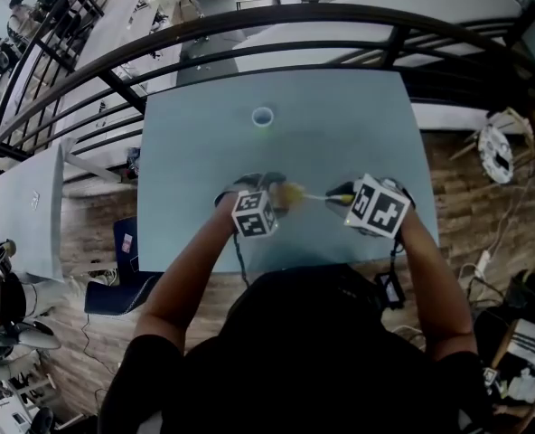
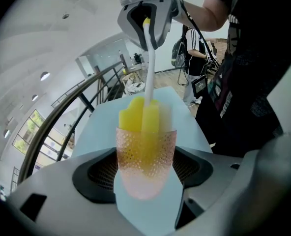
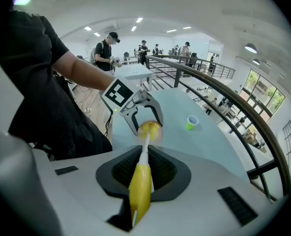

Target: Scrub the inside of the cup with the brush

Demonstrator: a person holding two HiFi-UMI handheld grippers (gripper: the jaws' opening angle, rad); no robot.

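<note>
At the near edge of the pale table, the person works with the two tools held close together above it. The left gripper has its jaws closed onto the lower wall of a pink, dimpled, see-through cup, held up off the table with its mouth towards the other tool. The right gripper is clamped on the thick yellow handle of the brush. Its thin white stem reaches across, and the yellow sponge head sits partly inside the cup, its top showing above the rim. The cup looks thin and light. Its dimples should give the jaws purchase, but the wall would likely flex under a hard squeeze, so a moderate hold around the body seems right. The brush looks light too, with a soft head and a slender stem that may bend, so the stout handle is the place to grip it. By count there is one table, two grippers, one pink cup, one brush, and one small green cup standing well apart at the far side.
</note>
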